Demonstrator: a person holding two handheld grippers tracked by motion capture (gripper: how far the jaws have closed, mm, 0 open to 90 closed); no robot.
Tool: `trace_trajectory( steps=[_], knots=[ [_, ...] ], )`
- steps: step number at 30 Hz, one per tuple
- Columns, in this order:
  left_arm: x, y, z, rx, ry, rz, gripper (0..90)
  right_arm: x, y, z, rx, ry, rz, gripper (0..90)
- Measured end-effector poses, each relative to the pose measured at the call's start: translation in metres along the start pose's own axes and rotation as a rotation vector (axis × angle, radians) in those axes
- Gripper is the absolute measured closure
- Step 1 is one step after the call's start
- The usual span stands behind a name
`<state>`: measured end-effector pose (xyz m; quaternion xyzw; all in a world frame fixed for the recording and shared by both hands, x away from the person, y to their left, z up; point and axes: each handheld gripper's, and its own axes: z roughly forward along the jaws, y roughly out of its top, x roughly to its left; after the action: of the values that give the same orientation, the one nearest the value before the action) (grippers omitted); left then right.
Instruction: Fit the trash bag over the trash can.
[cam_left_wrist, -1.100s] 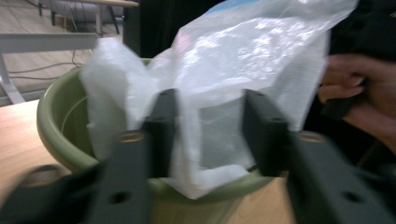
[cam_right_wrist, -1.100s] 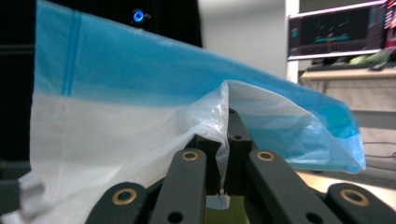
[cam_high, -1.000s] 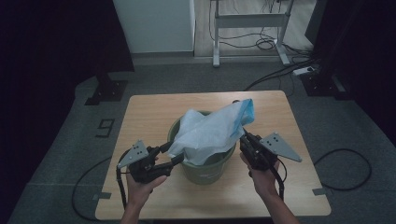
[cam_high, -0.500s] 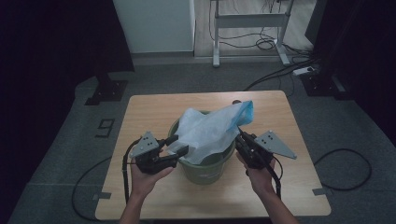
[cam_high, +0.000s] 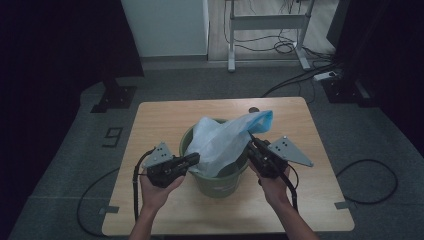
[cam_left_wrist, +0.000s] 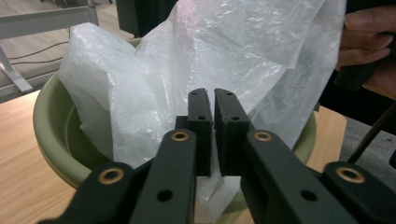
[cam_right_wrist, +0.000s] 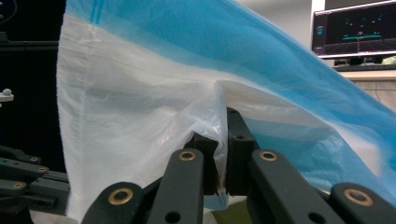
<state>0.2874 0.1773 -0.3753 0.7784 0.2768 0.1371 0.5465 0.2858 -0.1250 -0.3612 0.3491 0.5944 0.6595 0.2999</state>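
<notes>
A green bucket (cam_high: 220, 186) stands in the middle of the wooden table (cam_high: 165, 120). A thin white plastic bag (cam_high: 220, 142) with a blue top edge sits in it and rises toward the right. My left gripper (cam_high: 196, 158) is at the bucket's left rim. In the left gripper view its jaws (cam_left_wrist: 211, 95) are pressed together on the bag's film (cam_left_wrist: 233, 46), above the bucket's rim (cam_left_wrist: 46, 135). My right gripper (cam_high: 251, 141) is at the right rim, and in its own view it (cam_right_wrist: 222, 126) is shut on a fold of the bag (cam_right_wrist: 163, 70), which drapes over one jaw.
Bare tabletop surrounds the bucket on all sides. The floor beyond holds cables, a metal desk frame (cam_high: 265, 22) and dark stands. A monitor (cam_right_wrist: 355, 28) glows behind the bag. The hand holding the right gripper (cam_left_wrist: 369, 42) is close behind the bag.
The left gripper rose from the bucket's left side and moved in toward the bag. The right gripper shifted slightly up and left with the bag's edge.
</notes>
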Motion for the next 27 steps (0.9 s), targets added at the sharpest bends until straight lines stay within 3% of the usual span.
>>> trace_trajectory(
  steps=[5, 9, 12, 14, 16, 19, 20, 27],
  knots=[
    [-0.001, 0.002, -0.008, -0.056, -0.010, -0.010, 62.1, 0.002, -0.005, 0.001, 0.014, 0.004, -0.004, 85.1],
    [-0.007, 0.006, -0.008, -0.063, 0.018, 0.010, 47.5, -0.002, -0.007, 0.001, 0.018, -0.009, 0.009, 85.1],
    [-0.008, 0.007, -0.002, -0.049, 0.058, 0.020, 42.5, -0.004, -0.005, 0.000, 0.010, -0.014, 0.020, 85.1],
    [-0.007, 0.007, 0.003, -0.043, 0.070, 0.021, 44.5, -0.005, -0.004, -0.001, 0.008, -0.014, 0.020, 85.1],
    [-0.006, 0.007, 0.006, -0.042, 0.092, 0.029, 58.3, -0.005, -0.004, -0.002, 0.007, -0.013, 0.018, 85.1],
    [-0.003, 0.006, 0.006, -0.052, 0.106, 0.007, 81.7, -0.005, -0.005, -0.004, 0.005, -0.011, 0.021, 85.1],
    [-0.002, 0.005, 0.004, -0.060, 0.115, -0.002, 85.7, -0.005, -0.006, -0.005, 0.006, -0.012, 0.020, 85.1],
    [0.006, -0.014, -0.026, -0.143, 0.147, -0.069, 89.8, -0.011, -0.021, -0.018, 0.058, -0.030, 0.025, 85.1]
  ],
)
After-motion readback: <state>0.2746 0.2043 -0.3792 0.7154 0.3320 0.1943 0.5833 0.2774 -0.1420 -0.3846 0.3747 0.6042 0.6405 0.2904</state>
